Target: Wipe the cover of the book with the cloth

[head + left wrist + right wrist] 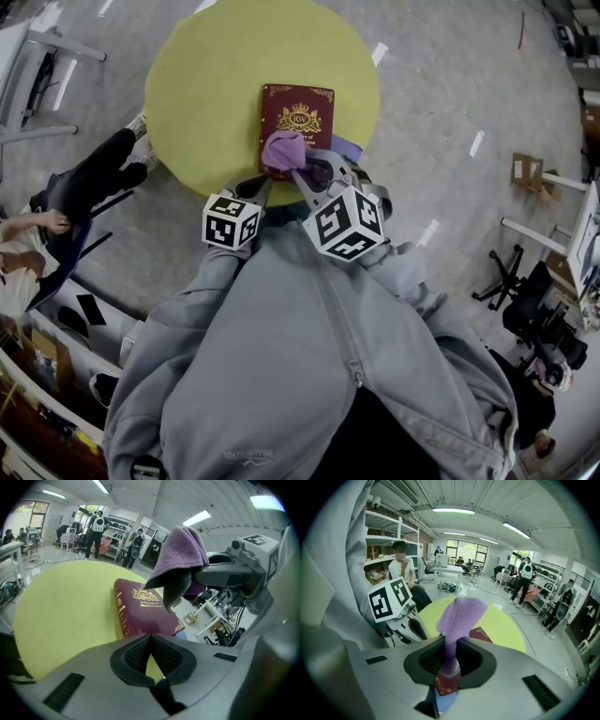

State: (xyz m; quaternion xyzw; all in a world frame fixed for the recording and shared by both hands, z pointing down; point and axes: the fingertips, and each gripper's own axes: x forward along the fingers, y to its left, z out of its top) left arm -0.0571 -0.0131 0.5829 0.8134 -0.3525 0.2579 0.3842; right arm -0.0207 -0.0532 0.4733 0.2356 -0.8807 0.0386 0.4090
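Note:
A maroon book (pixel 298 114) with gold print lies flat on the near side of a round yellow-green table (pixel 206 84). My right gripper (pixel 302 172) is shut on a purple cloth (pixel 284 149), which bunches over the book's near edge. In the right gripper view the cloth (pixel 459 616) rises from between the jaws of the right gripper (pixel 450 651), with a corner of the book (pixel 482 635) behind it. In the left gripper view the cloth (pixel 180 557) hangs just above the book (pixel 145 611). My left gripper (pixel 150 637) is shut on nothing, at the table's near edge, left of the book.
A seated person (pixel 89 183) is close to the table's left side. An office chair (pixel 511 277) and white desks (pixel 553 234) stand to the right. Several people (pixel 97 527) stand far across the room by shelving.

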